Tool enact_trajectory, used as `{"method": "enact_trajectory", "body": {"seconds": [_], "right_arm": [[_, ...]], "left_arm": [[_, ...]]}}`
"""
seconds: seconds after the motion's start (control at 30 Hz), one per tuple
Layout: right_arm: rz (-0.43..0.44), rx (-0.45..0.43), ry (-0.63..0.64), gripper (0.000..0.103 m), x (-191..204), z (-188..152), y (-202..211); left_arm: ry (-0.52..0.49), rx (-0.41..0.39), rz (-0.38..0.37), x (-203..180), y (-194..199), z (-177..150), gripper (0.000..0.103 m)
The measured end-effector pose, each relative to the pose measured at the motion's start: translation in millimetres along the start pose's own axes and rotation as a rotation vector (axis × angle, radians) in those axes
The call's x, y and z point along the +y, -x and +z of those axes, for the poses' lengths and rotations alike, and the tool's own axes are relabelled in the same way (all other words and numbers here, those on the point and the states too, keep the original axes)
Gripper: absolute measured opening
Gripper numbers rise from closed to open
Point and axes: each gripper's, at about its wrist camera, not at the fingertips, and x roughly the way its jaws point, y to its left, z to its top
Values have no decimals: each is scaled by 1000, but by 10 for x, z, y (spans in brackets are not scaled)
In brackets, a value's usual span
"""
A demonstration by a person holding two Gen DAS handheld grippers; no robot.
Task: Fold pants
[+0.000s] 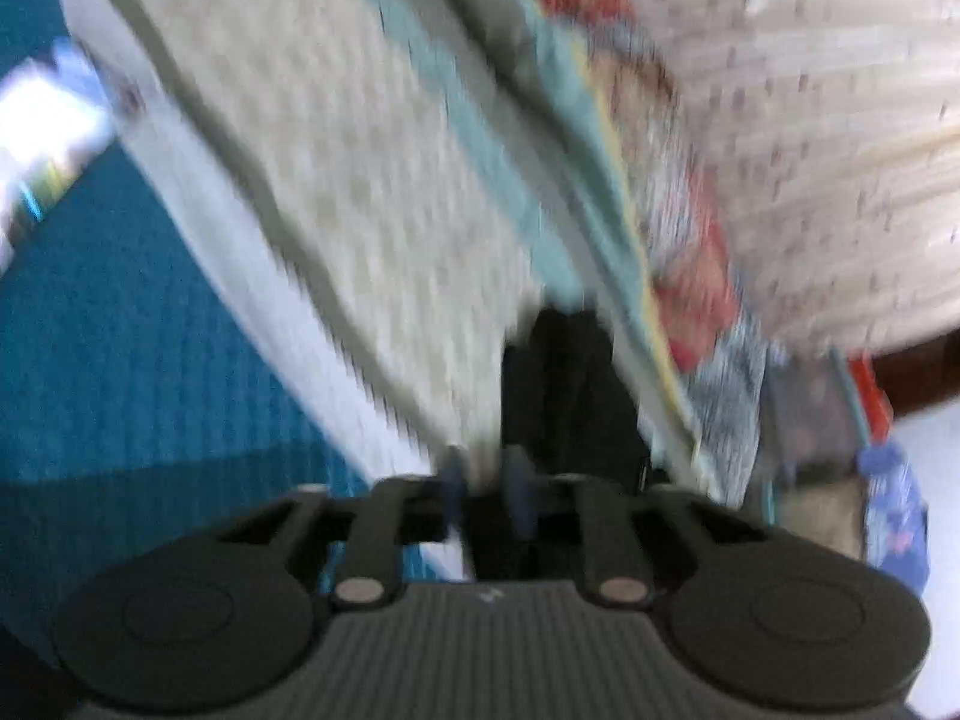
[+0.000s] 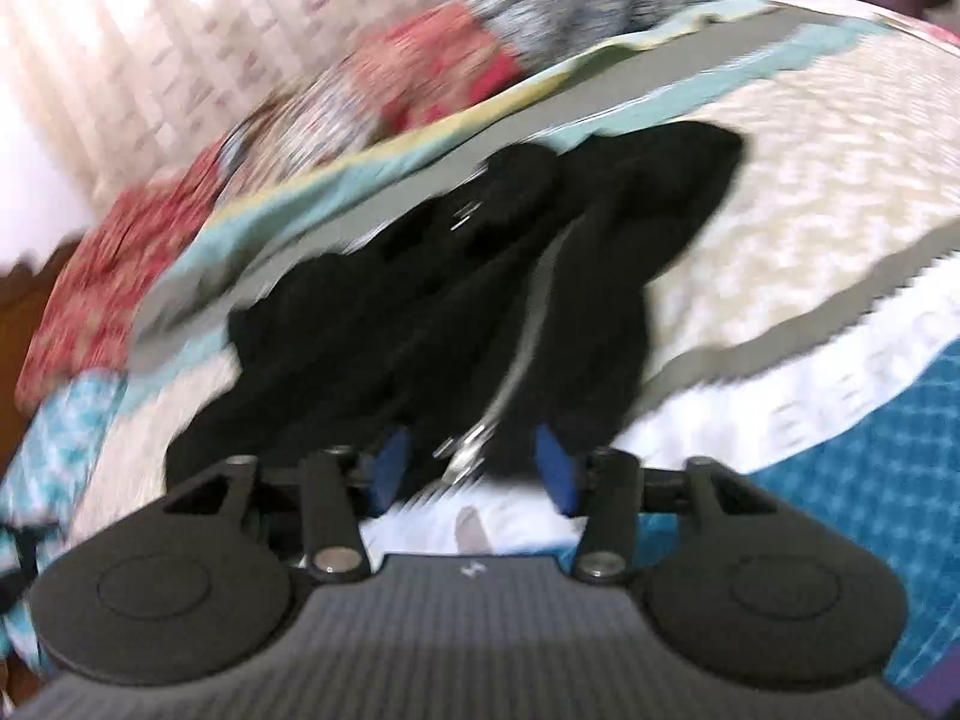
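Black pants [image 2: 432,300]: soft, matt cloth, lying crumpled; a pale, faintly shiny stripe runs down one leg. Bedspread [image 2: 798,180]: cream woven cloth with a rough, nubbly texture, edged by a smoother teal fabric band. Far patchwork quilt [image 2: 420,72]: printed cotton-like cloth in red and grey, matt. Right gripper [image 2: 474,474]: matt black plastic links, ribbed dark grey body, dull metal pivot pins, blue rubbery pads [image 2: 555,468]. Left gripper [image 1: 483,489]: same matt plastic and metal pins. Blue sheet [image 1: 120,348] at near left: matt, finely ribbed weave. Motion blur hides finer detail.
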Motion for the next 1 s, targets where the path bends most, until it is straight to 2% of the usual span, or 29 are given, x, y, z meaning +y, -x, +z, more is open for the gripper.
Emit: {"method": "enact_trajectory", "body": {"seconds": [0.03,0.1,0.13,0.17,0.2,0.23,0.27,0.3,0.33,0.37,0.4,0.43,0.53,0.63,0.77,0.9,1.0], "right_arm": [[-16,-6,-19,72,-30,14,-36],[-58,0,-37,73,122,34,-195],[-66,14,-30,73,120,18,-239],[-63,34,-13,73,113,4,-311],[-56,71,13,68,127,-9,-413],[-66,97,33,58,203,-34,-511],[-74,115,33,22,236,-13,-531],[-52,128,8,14,257,57,-532],[-23,112,-14,14,288,149,-489],[16,82,-23,13,309,217,-366],[50,46,-23,13,332,290,-209],[87,1,-23,13,351,392,-12],[168,-131,-58,13,298,728,564],[232,-281,-121,13,188,1141,1143],[261,-442,-204,13,60,1528,1661],[233,-520,-339,13,-195,1668,1851],[140,-503,-401,13,-409,1606,1731]], "left_arm": [[-6,43,10,-23,-138,-61,56],[-14,130,24,-127,-453,-214,67],[-27,173,15,-173,-606,-277,75],[-43,209,11,-240,-758,-322,80],[-63,231,23,-328,-922,-359,85],[-79,243,38,-387,-1056,-384,86],[-98,256,58,-461,-1212,-411,85],[-120,270,77,-526,-1350,-432,77],[-148,279,104,-585,-1467,-447,57],[-173,278,130,-606,-1537,-471,44],[-187,275,149,-628,-1557,-476,25],[-175,278,135,-616,-1562,-445,14],[-112,255,72,-526,-1358,-290,11],[-101,163,26,-467,-925,-52,11],[-56,38,-12,-365,-291,333,11],[-51,-45,56,-248,180,548,11],[-32,-58,154,-26,323,629,11]]}}
